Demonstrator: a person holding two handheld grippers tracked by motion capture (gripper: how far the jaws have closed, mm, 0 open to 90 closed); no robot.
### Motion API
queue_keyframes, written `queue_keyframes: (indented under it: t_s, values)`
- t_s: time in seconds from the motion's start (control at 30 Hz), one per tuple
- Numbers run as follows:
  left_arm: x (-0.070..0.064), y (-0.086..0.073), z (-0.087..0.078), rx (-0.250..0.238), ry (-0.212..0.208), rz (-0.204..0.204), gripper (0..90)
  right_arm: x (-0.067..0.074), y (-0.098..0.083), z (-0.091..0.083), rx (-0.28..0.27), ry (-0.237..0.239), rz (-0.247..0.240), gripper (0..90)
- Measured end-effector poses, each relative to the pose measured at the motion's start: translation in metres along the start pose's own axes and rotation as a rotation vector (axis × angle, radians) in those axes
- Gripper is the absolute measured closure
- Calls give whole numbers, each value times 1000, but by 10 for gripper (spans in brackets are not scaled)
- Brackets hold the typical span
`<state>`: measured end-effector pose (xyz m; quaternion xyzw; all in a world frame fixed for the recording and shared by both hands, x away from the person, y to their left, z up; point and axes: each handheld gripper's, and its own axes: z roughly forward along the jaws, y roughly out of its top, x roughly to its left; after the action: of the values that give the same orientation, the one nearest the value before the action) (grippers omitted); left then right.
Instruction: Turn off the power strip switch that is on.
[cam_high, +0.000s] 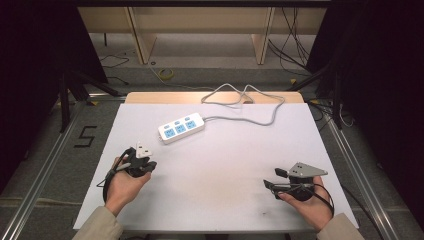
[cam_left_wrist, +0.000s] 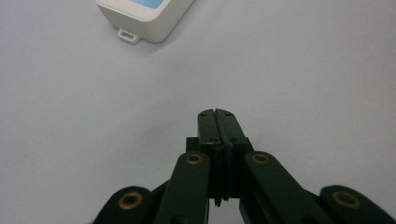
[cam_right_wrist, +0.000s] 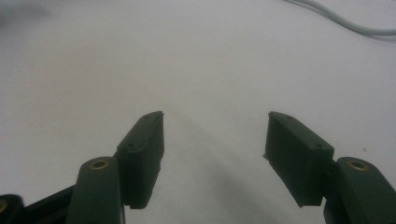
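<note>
A white power strip (cam_high: 181, 128) with blue sockets lies at the back middle of the white table (cam_high: 225, 165); its grey cable (cam_high: 250, 117) runs off toward the far edge. My left gripper (cam_high: 149, 164) sits at the front left, a short way before the strip, with its jaws pressed together on nothing (cam_left_wrist: 218, 115). A corner of the strip (cam_left_wrist: 144, 18) appears ahead of it at the top left. My right gripper (cam_high: 274, 179) rests at the front right, pointing left. Its jaws stand wide apart and empty (cam_right_wrist: 215, 133) over bare table.
The grey cable (cam_right_wrist: 345, 21) crosses the far right corner of the right gripper view and loops at the table's back edge (cam_high: 227, 95). Dark stands and loose cables flank the table on the floor. A wooden bench (cam_high: 200, 20) stands beyond.
</note>
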<state>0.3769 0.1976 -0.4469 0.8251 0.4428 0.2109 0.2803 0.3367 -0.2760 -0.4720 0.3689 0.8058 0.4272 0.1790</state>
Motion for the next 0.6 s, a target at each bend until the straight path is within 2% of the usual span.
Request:
queue_keyframes:
  t_s: [0.27, 0.6]
  values:
    - [9, 18, 3, -5, 13, 18, 897, 0, -1, -2, -1, -1, 3, 381]
    - [18, 35, 14, 3, 21, 33, 897, 0, -3, -4, 2, -4, 5, 381]
